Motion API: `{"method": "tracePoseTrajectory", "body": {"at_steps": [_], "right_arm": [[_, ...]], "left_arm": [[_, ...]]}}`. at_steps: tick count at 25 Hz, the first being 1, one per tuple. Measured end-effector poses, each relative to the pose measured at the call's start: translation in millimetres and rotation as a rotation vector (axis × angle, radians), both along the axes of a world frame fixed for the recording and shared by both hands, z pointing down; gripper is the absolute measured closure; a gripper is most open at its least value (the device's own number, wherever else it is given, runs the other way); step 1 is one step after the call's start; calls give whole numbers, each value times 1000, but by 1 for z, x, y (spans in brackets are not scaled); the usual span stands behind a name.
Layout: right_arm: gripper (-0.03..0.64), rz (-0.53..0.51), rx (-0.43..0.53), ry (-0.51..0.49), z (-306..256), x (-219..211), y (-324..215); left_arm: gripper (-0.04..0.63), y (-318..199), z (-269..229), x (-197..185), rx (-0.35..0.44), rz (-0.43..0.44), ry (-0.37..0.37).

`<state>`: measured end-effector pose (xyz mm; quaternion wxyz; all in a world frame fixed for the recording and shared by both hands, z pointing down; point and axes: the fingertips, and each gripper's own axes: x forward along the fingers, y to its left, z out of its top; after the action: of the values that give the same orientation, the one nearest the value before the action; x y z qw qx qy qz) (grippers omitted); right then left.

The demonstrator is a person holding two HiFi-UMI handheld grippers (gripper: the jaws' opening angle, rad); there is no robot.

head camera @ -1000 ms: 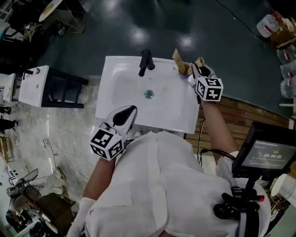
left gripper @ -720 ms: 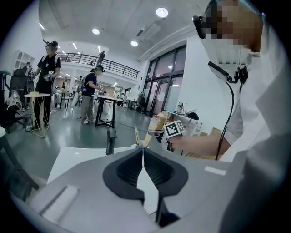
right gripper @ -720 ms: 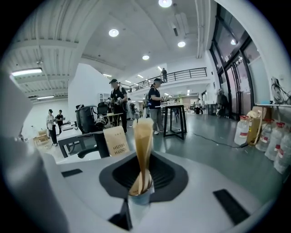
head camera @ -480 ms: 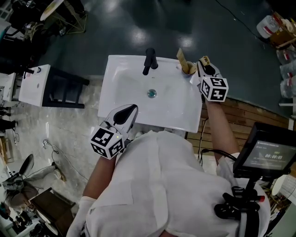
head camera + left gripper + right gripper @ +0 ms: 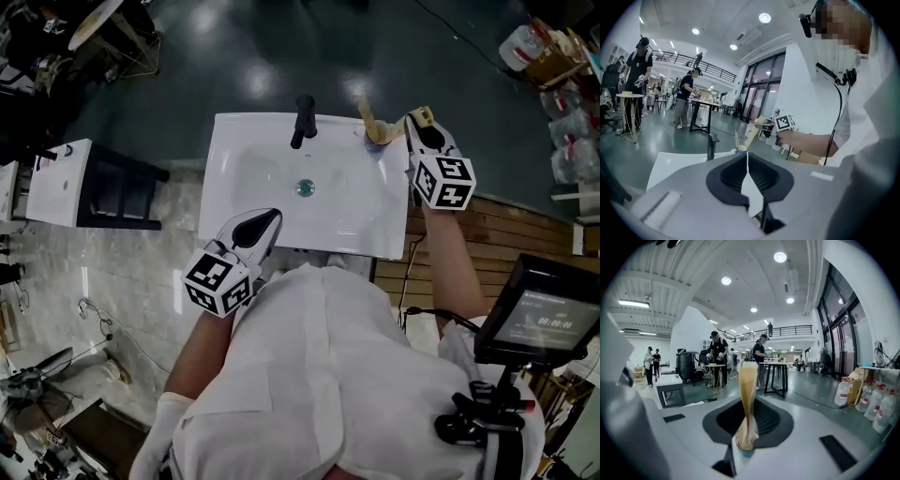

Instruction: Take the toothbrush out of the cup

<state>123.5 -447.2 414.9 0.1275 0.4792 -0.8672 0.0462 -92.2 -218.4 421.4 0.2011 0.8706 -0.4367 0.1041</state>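
Note:
A tan toothbrush stands up between the jaws of my right gripper, which is shut on its thick lower end; the jaws have just been closing on it. In the head view my right gripper holds the toothbrush to the right of a tan cup at the sink's back right corner. Another tan piece stands in the cup. The left gripper view shows the cup far ahead. My left gripper is shut and empty over the sink's front edge.
The white sink has a black faucet at the back and a drain in the middle. A white cabinet stands to the left. Wooden boards lie to the right. Plastic bottles stand far right.
My right gripper has lifted and drawn to the right, away from the cup, with the toothbrush in its jaws. The left gripper has edged slightly toward the sink.

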Motion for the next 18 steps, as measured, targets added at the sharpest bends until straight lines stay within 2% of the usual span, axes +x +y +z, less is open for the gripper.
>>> {"method": "tracePoseTrajectory", "body": {"at_steps": [7, 18], "right_arm": [[574, 10, 24, 34, -25, 6, 17], [574, 73, 4, 56, -43, -22, 121]], "left_arm": [[589, -7, 4, -3, 1, 32, 20], [589, 32, 3, -37, 30, 157, 31]]}}
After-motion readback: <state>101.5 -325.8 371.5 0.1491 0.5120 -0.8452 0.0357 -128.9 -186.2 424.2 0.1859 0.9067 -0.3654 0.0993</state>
